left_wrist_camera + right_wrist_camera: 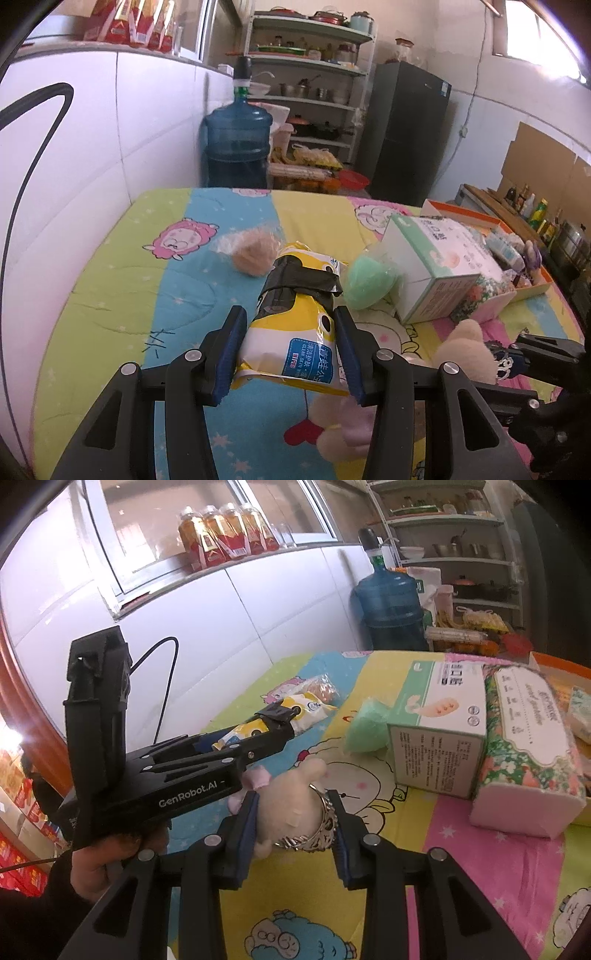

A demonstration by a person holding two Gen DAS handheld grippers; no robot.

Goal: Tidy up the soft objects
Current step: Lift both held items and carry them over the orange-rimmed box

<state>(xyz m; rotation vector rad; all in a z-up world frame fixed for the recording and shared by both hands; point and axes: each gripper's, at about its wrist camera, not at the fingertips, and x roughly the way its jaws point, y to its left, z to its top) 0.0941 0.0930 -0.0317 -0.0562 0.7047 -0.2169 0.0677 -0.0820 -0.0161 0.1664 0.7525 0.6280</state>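
The left tool [290, 352] squeezes a yellow and white pack of wipes [291, 332] between its two blue pads and holds it up over the blanket [110, 295]. A black flap sits on top of the pack. The right tool [293, 825] is clamped on a small cream plush toy [291, 805], and a shiny silver ring [325, 827] on the toy presses against the right pad. The toy has a little pink bow by its ear. A hand [99, 860] in a dark sleeve holds the left tool. The blanket is bright, with stripes and cartoon sheep. On it, past the wipes, lie a tan fluffy ball in a clear bag [253, 251] and a green fluffy ball in a bag [369, 282]. The green one touches a white and green box [436, 266]. Just beside the box is a flowery pack of tissues [524, 746]. Behind the blanket stands a big blue water jug [238, 142].
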